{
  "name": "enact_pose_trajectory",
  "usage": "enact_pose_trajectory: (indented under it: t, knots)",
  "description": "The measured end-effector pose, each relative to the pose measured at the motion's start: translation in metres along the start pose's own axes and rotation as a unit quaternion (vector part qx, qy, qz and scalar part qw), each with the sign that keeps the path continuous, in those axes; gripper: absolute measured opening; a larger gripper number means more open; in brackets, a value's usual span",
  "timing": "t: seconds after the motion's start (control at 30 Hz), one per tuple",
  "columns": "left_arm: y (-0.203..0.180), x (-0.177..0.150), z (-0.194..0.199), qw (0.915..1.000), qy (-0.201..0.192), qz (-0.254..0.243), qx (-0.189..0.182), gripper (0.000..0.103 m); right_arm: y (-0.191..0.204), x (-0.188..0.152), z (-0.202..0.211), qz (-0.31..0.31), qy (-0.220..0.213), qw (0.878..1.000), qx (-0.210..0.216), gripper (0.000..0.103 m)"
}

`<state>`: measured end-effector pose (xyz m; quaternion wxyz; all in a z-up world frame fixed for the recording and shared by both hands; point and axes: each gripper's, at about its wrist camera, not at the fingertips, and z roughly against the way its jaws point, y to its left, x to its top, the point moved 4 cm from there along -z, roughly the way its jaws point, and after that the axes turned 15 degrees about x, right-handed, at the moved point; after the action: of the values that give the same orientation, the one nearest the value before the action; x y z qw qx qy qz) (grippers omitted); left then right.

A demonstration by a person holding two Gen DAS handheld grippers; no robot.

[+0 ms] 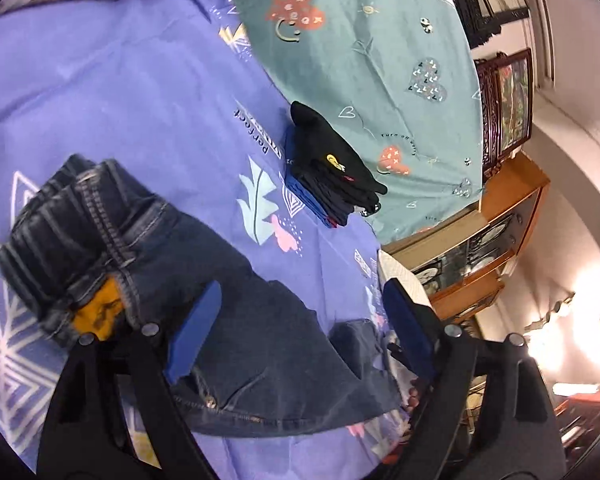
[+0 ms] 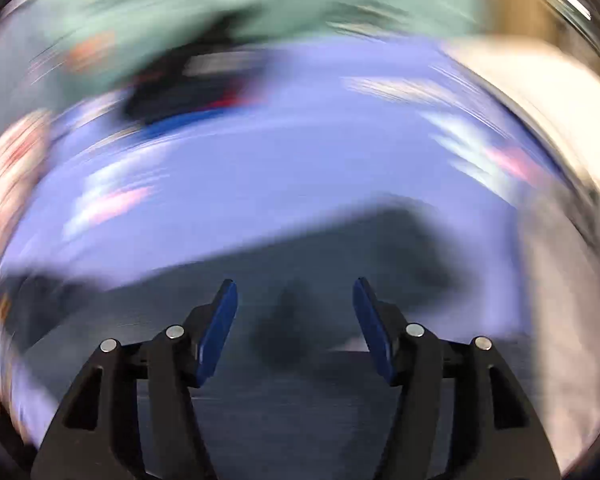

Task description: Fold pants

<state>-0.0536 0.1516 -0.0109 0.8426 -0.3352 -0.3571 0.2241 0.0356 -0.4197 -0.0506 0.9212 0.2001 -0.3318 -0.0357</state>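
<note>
one pair of jeans [image 1: 228, 320] on the bed sheet [image 1: 120, 92]; my left gripper [image 1: 300, 328] wide, my right gripper [image 2: 296, 312] parted, both empty.

Right wrist view heavily motion-blurred; left sharper, lamp glare [image 1: 592, 320] lower-right.

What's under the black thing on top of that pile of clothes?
Under the black garment lie more folded dark clothes and, lowest, a blue piece, stacked on the purple bedsheet. Only their edges show, so what each one is stays hidden.
</note>
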Motion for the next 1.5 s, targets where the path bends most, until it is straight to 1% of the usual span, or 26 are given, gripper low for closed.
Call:
enact_pose_trajectory:
  t: [0.07, 0.13, 0.17, 0.23, 0.27, 0.33, 0.37, 0.4, 0.47, 0.5, 0.57, 0.63, 0.7, 0.77, 0.83, 0.9, 0.93, 1.03, 1.1, 1.17, 1.23, 1.33, 1.37, 1.4, 1.47, 1.5]
  knots:
    - [0.005, -0.001, -0.008, 0.9999, 0.000, 0.011, -0.004, 0.086, -0.046, 0.002, 0.000, -0.054, 0.000, 0.998, -0.014, 0.061]
    - [0.016, -0.003, -0.015, 0.9997, -0.006, 0.025, 0.000, 0.086, -0.072, 0.001, -0.009, -0.107, 0.004, 0.994, 0.021, 0.062]
    - [0.015, -0.004, -0.017, 0.9997, -0.008, 0.025, 0.000, 0.086, -0.078, 0.001, -0.016, -0.120, 0.005, 0.992, 0.020, 0.062]
    - [0.015, -0.007, -0.019, 0.9997, -0.018, 0.013, 0.005, 0.086, -0.071, 0.005, -0.034, -0.109, 0.011, 0.993, 0.037, 0.062]
    - [0.012, -0.009, -0.019, 0.9997, -0.021, 0.002, 0.012, 0.086, -0.066, 0.004, -0.042, -0.095, 0.018, 0.995, 0.033, 0.061]
    - [0.010, -0.011, -0.020, 0.9994, -0.023, -0.011, 0.024, 0.086, -0.058, 0.008, -0.047, -0.061, 0.009, 0.998, 0.019, 0.037]
    - [0.009, -0.011, -0.020, 0.9993, -0.023, -0.012, 0.025, 0.086, -0.058, 0.011, -0.046, -0.067, 0.004, 0.997, 0.028, 0.018]
    - [0.010, -0.011, -0.020, 0.9994, -0.022, -0.012, 0.025, 0.086, -0.060, 0.015, -0.041, -0.077, -0.008, 0.996, 0.047, 0.016]
    - [0.012, -0.010, -0.021, 0.9995, -0.019, -0.009, 0.023, 0.086, -0.058, 0.026, -0.004, -0.074, -0.065, 0.990, 0.100, 0.014]
    - [0.011, -0.010, -0.023, 0.9995, -0.017, -0.009, 0.024, 0.086, -0.055, 0.029, 0.013, -0.071, -0.084, 0.988, 0.113, 0.011]
    - [0.011, -0.009, -0.026, 0.9996, -0.010, -0.009, 0.023, 0.086, -0.048, 0.038, 0.070, -0.068, -0.146, 0.973, 0.163, 0.011]
    - [0.008, -0.009, -0.030, 0.9999, -0.001, -0.006, 0.008, 0.086, -0.045, 0.044, 0.120, -0.062, -0.195, 0.960, 0.193, 0.010]
    - [0.002, -0.011, -0.033, 1.0000, 0.003, -0.009, 0.000, 0.086, -0.040, 0.046, 0.167, -0.051, -0.243, 0.947, 0.205, 0.009]
    - [-0.003, -0.012, -0.039, 0.9998, 0.009, -0.016, 0.001, 0.090, -0.035, 0.042, 0.198, -0.037, -0.274, 0.939, 0.203, 0.008]
    - [-0.001, -0.013, -0.043, 0.9997, 0.016, -0.015, 0.009, 0.090, -0.033, 0.037, 0.203, -0.029, -0.261, 0.947, 0.185, 0.008]
    - [0.003, -0.012, -0.041, 0.9998, 0.019, -0.009, 0.002, 0.089, -0.042, 0.019, 0.180, -0.055, -0.212, 0.965, 0.146, 0.008]
    - [0.004, -0.012, -0.039, 0.9998, 0.020, -0.011, 0.001, 0.087, -0.053, -0.002, 0.158, -0.079, -0.170, 0.974, 0.128, 0.008]
    - [0.006, -0.012, -0.037, 0.9995, 0.026, -0.015, 0.008, 0.079, -0.069, -0.061, 0.118, -0.113, -0.095, 0.984, 0.104, 0.008]
    - [0.006, -0.012, -0.038, 0.9990, 0.035, -0.020, 0.017, 0.077, -0.080, -0.082, 0.112, -0.133, -0.089, 0.983, 0.095, 0.008]
    - [0.005, -0.013, -0.037, 0.9985, 0.040, -0.028, 0.027, 0.077, -0.096, -0.090, 0.114, -0.158, -0.100, 0.979, 0.085, 0.008]
    - [0.001, -0.013, -0.031, 0.9980, 0.044, -0.032, 0.031, 0.082, -0.102, -0.088, 0.112, -0.163, -0.106, 0.977, 0.087, 0.008]
    - [-0.006, -0.011, -0.003, 0.9983, 0.020, -0.042, 0.035, 0.089, -0.096, -0.078, 0.109, -0.155, -0.110, 0.977, 0.102, 0.009]
    - [-0.006, -0.011, 0.006, 0.9984, 0.015, -0.043, 0.033, 0.090, -0.096, -0.075, 0.107, -0.153, -0.108, 0.976, 0.108, 0.012]
    - [-0.007, -0.011, 0.016, 0.9984, 0.007, -0.044, 0.033, 0.090, -0.095, -0.072, 0.105, -0.152, -0.106, 0.976, 0.113, 0.020]
    - [-0.001, -0.010, 0.042, 0.9972, -0.017, -0.045, 0.057, 0.094, -0.094, -0.069, 0.096, -0.149, -0.098, 0.977, 0.114, 0.032]
    - [0.003, -0.009, 0.049, 0.9966, -0.023, -0.041, 0.067, 0.095, -0.095, -0.070, 0.094, -0.147, -0.095, 0.978, 0.111, 0.032]
